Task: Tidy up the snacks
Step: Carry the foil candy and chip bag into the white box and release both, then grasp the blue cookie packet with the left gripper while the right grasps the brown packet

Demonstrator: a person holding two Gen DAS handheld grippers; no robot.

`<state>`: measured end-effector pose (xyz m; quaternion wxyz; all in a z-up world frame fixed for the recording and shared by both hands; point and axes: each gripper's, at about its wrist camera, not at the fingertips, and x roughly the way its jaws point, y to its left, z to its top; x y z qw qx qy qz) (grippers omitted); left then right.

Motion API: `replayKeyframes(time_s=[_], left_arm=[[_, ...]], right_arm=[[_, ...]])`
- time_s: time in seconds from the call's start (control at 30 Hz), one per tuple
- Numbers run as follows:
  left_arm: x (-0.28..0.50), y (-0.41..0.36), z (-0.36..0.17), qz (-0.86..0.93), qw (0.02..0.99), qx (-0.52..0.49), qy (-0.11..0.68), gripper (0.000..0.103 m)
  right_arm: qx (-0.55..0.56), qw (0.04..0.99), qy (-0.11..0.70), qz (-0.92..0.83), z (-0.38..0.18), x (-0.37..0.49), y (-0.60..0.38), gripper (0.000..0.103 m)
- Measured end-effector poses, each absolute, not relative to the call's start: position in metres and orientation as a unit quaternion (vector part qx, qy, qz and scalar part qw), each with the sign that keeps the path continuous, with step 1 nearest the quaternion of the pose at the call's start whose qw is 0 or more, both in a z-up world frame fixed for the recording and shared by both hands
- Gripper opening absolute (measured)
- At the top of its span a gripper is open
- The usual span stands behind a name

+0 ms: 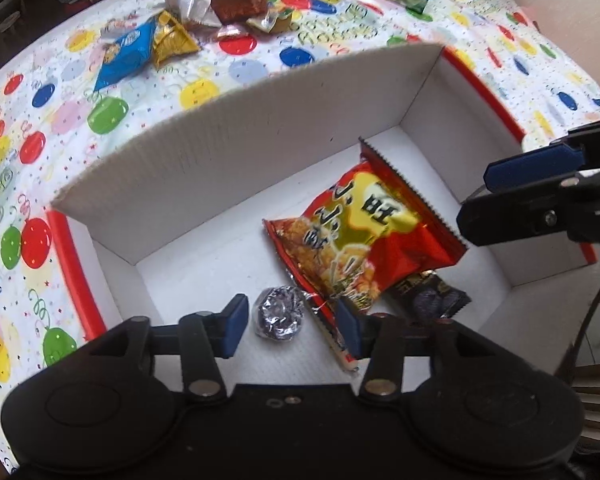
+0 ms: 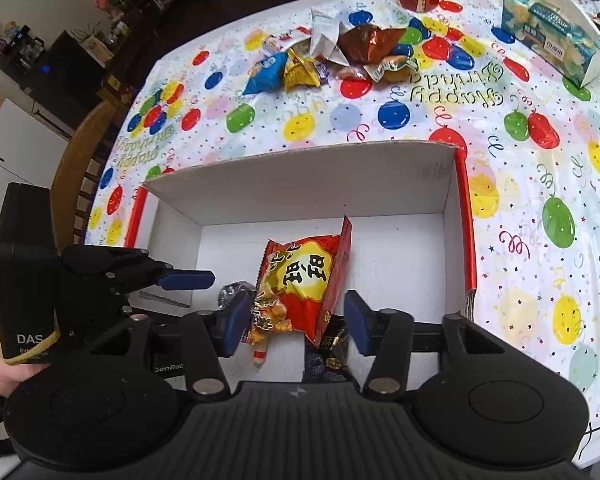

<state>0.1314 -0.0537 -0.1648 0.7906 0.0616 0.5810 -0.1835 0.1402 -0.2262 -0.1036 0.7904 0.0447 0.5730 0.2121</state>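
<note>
A: Hovering wide apart, the left gripper (image 1: 290,326) and right gripper (image 2: 296,324) hold nothing?
B: Yes; the red snack bag (image 2: 300,280) lies inside the box (image 2: 300,176), seemingly just dropped.

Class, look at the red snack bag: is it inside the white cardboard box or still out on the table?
Inside. The red snack bag lies on the floor of the white cardboard box, enclosed by its walls, beside a foil-wrapped ball.

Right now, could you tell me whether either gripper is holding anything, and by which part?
Nothing is held. The left gripper and right gripper are both open above the box.
</note>
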Motion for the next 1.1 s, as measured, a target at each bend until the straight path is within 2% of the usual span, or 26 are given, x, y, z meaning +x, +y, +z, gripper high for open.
replayKeyframes(time_s=[0.3, 0.37, 0.43, 0.57, 0.87, 0.97, 1.1], left_arm=[[0.115, -0.052, -0.127, -0.202, 0.819, 0.063, 0.534, 0.062], [0.112, -0.051, -0.118, -0.204, 0.825, 0.062, 0.524, 0.063], [0.111, -0.049, -0.108, -0.204, 0.831, 0.06, 0.513, 0.065], [0.112, -0.044, -0.09, -0.199, 0.849, 0.056, 0.486, 0.08], [0.126, -0.036, -0.061, -0.176, 0.874, 0.058, 0.449, 0.094], [0.137, -0.032, -0.058, -0.165, 0.88, 0.057, 0.442, 0.101], [0.156, -0.028, -0.057, -0.145, 0.886, 0.047, 0.437, 0.102]], right_arm=[[0.044, 0.804, 0.551, 0.219, -0.079, 0.128, -0.23, 0.057], [0.043, 0.808, 0.544, 0.22, -0.072, 0.126, -0.23, 0.063], [0.043, 0.814, 0.537, 0.219, -0.065, 0.125, -0.23, 0.064], [0.046, 0.82, 0.526, 0.221, -0.051, 0.126, -0.231, 0.065], [0.051, 0.832, 0.507, 0.219, -0.031, 0.144, -0.234, 0.08], [0.05, 0.833, 0.504, 0.225, -0.028, 0.157, -0.235, 0.081], [0.043, 0.828, 0.508, 0.234, -0.028, 0.179, -0.235, 0.082]])
